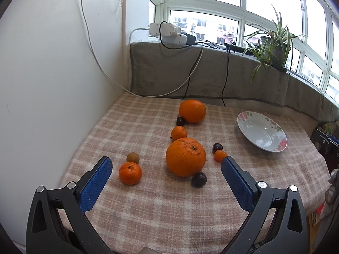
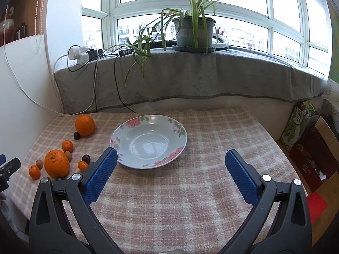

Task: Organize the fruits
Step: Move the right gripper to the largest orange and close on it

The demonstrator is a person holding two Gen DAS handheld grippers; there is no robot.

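A checked cloth point(image 2: 169, 190) covers the bench below a bay window with a potted plant point(image 2: 193, 31). The empty floral plate point(image 2: 180, 131) sits mid-bench; all the fruit lies loose to its left. The left gripper point(image 1: 166, 165) hovers with jaws released wide, framing the near big orange point(image 1: 185, 157), a mandarin point(image 1: 130, 173) and a dark plum point(image 1: 199, 179). The right gripper point(image 2: 170, 158) is likewise released, holding nothing, near the plate. Risk, I judge: closing on the big orange could nudge the touching plum, which would roll on the soft cloth; the round fruit may also slip from flat pads.
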